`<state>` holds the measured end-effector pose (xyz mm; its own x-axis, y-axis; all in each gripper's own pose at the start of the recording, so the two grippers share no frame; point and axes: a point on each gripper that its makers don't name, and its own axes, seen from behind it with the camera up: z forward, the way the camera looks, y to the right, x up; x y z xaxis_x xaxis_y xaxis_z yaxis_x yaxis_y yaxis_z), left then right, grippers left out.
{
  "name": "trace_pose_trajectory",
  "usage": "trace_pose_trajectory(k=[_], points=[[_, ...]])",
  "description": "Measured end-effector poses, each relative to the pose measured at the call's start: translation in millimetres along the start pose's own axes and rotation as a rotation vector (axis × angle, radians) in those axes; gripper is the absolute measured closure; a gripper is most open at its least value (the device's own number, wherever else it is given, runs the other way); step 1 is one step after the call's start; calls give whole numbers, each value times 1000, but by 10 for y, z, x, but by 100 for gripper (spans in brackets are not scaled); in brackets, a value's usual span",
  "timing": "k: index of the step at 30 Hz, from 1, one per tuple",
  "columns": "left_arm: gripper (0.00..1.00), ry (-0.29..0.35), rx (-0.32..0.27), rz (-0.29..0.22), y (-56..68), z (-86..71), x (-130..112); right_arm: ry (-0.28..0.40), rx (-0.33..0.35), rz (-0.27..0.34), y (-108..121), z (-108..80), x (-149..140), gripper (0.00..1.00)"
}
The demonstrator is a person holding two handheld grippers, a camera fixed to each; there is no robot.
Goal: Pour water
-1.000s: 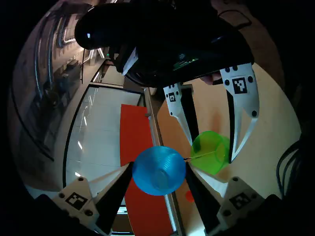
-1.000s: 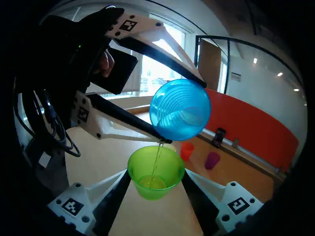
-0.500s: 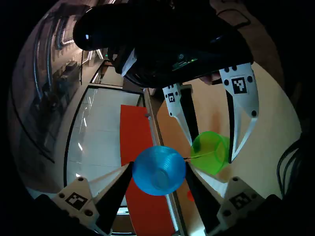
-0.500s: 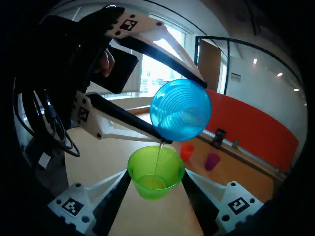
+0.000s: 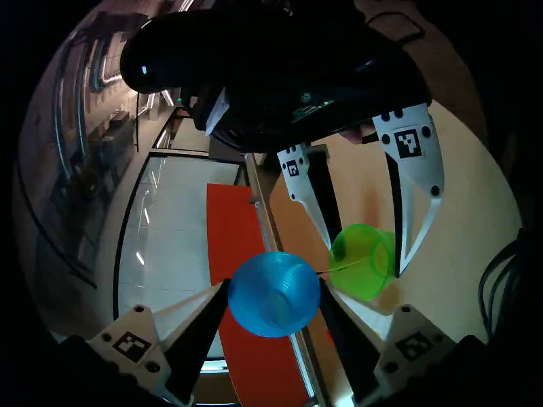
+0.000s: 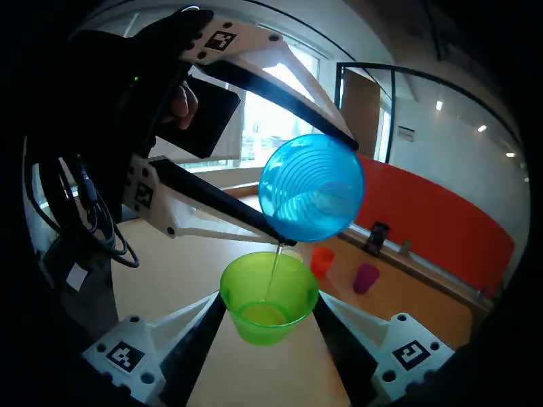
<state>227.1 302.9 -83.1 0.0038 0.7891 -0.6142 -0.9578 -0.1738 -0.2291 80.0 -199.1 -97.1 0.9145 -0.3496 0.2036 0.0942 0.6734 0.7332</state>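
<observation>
Above table (image 6: 178,273) | left gripper (image 5: 273,290) pinching blue cup (image 6: 311,188), tipped on its side | thin water stream (image 6: 273,271) running from its rim into green cup (image 6: 269,327) just below | right gripper (image 6: 269,302) clamped on green cup, upright, some water inside | orange cup (image 6: 322,260), purple cup (image 6: 366,277) standing farther right on table

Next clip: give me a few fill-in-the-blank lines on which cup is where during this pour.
The left tongs hold the pouring cup, whose colour is ___.
The water stream lands in the receiving cup between the right tongs, coloured ___.
On the table, beside the orange cup, stands a second small cup coloured ___.
Missing words: blue, green, purple.
</observation>
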Motion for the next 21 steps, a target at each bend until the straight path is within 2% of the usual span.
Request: trace_pose_trajectory(k=[21], points=[[10, -6, 24, 28, -35, -30, 28, 3, -3, 2, -7, -20, 6, 9]])
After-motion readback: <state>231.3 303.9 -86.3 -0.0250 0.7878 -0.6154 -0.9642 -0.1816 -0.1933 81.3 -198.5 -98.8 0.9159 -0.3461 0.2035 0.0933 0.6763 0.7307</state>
